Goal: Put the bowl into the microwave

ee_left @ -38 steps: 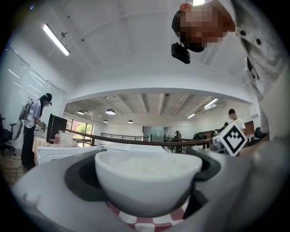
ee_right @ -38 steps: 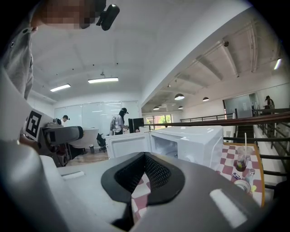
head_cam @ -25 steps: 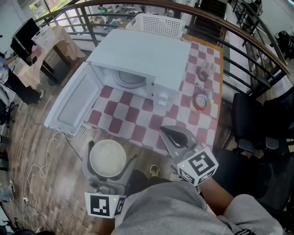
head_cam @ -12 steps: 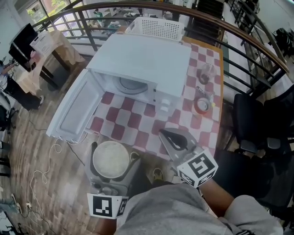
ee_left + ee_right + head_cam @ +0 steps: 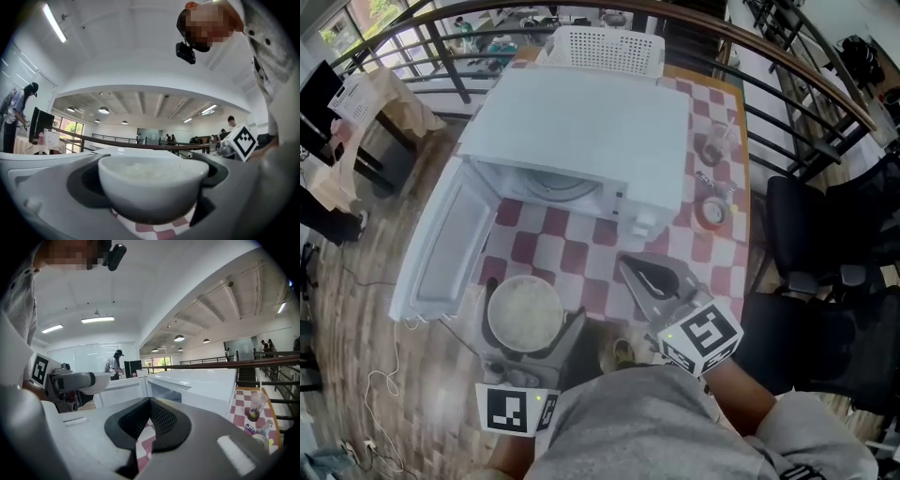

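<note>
Grey shirt (image 5: 647,427); grey left gripper (image 5: 531,309) and right gripper (image 5: 628,267) carry black-and-white marker cubes (image 5: 701,336)

The left claw (image 5: 528,305) has carried the bowl (image 5: 523,317) nearer the microwave (image 5: 581,122), seemingly above the table (image 5: 553,251).

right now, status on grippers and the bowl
Left gripper shut on bowl; right gripper shut, empty. Bowl at near table edge, short of microwave. Door open, nothing seen in the way.

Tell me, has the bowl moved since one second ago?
Yes. The bowl has come forward toward the open microwave: it now overlaps the near edge of the checkered tablecloth, which it had not reached before.
</note>
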A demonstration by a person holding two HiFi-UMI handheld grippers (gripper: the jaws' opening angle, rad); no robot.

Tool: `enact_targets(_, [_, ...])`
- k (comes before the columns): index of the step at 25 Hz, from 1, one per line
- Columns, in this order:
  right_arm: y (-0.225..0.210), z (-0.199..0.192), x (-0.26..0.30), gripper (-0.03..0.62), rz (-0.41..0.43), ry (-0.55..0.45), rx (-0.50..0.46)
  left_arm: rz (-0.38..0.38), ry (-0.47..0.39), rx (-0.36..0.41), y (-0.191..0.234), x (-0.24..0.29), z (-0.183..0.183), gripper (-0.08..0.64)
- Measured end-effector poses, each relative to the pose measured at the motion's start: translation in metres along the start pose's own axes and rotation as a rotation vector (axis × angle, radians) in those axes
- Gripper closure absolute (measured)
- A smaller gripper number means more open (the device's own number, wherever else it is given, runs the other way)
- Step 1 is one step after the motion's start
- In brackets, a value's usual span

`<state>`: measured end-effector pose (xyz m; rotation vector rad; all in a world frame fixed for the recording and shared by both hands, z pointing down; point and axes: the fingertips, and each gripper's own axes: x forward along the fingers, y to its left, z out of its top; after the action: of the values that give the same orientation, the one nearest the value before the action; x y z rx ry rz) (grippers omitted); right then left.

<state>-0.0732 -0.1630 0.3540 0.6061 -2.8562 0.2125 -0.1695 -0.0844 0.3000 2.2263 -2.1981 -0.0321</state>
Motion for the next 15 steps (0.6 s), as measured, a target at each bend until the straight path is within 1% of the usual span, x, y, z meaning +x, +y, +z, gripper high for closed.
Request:
enact_targets(4, [-0.008,0.003,0.025,0.595,-0.05,0.008,0.009,-0.048,0.006,-0.022,0.023,0.02,-0.005,0.015])
enact_targets(8, [-0.009,0.006,0.044,0.595,-0.092,0.012,0.022,-0.095,0.015,-0.027,0.043,0.038,-0.009,0.015])
enact_targets(15, [-0.011,0.005,0.066,0.595,-0.153,0.026,0.04,-0.152,0.027,-0.029,0.069,0.063,-0.02,0.015])
